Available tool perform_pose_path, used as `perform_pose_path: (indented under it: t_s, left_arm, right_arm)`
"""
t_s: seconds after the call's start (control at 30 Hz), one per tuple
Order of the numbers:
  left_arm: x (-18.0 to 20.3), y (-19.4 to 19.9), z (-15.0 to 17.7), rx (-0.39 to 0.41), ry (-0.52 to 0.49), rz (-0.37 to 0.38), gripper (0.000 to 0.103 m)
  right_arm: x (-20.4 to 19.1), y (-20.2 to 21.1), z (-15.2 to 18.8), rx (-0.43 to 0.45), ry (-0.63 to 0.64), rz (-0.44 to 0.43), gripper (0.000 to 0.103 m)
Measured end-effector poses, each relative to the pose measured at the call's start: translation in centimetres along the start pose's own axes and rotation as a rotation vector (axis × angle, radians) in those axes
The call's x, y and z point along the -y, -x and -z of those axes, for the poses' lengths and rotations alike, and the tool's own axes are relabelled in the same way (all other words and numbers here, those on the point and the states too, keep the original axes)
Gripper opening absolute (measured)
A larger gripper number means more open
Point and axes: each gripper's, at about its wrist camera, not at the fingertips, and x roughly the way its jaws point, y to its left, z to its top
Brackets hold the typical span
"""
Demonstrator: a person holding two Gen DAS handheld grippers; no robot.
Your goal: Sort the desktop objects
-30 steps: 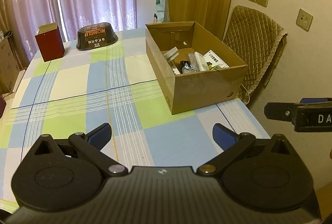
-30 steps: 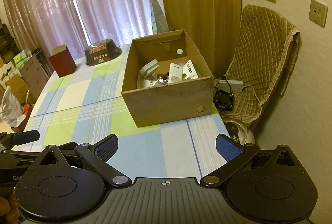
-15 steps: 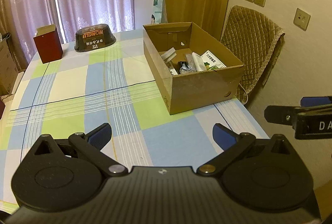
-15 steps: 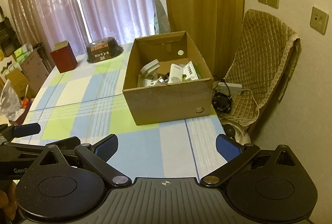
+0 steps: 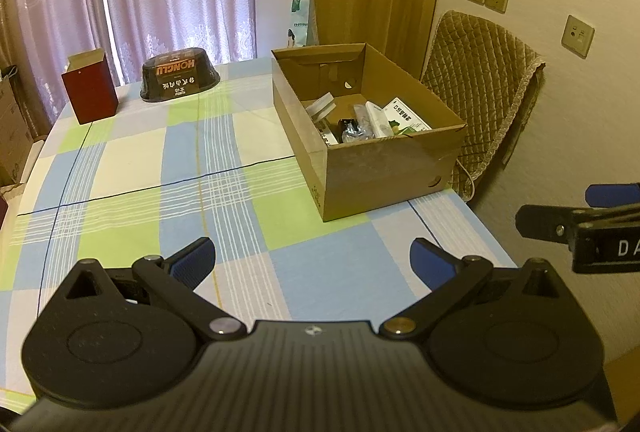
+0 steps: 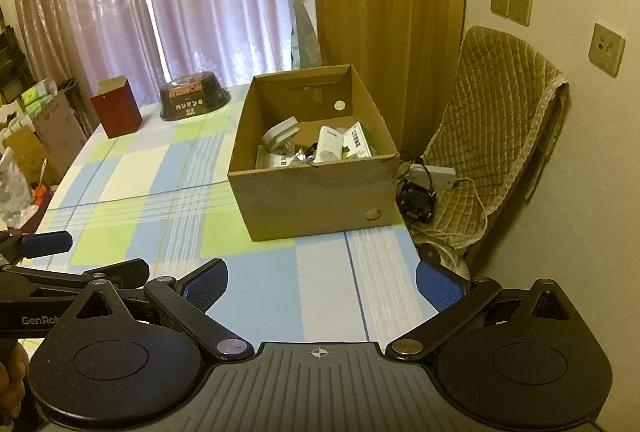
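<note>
We read "HONGLU", upside down, on the dark oval container (image 5: 180, 79). The right gripper (image 5: 600, 228) shows "DA"; the left gripper (image 6: 44, 280) shows "GenRob". Print on the packets in the cardboard box (image 5: 384, 176) is too small to read.

Both grippers slightly higher and farther back from cardboard box (image 5: 372, 136); nothing else different

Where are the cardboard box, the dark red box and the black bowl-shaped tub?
cardboard box (image 5: 384, 168), left wrist view, near front wall.
dark red box (image 5: 91, 96), left wrist view, front face.
black tub (image 6: 195, 101), right wrist view, labelled side.
</note>
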Motion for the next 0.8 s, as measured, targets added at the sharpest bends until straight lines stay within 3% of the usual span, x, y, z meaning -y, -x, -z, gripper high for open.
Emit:
perform_pose_path:
  t_s: [0.8]
  left_arm:
    - [-0.06, -0.08, 0.18, -0.005, 0.005, 0.005, 0.102]
  right_arm:
    - [-0.44, -0.28, 0.04, 0.004, 0.055, 0.022, 0.103]
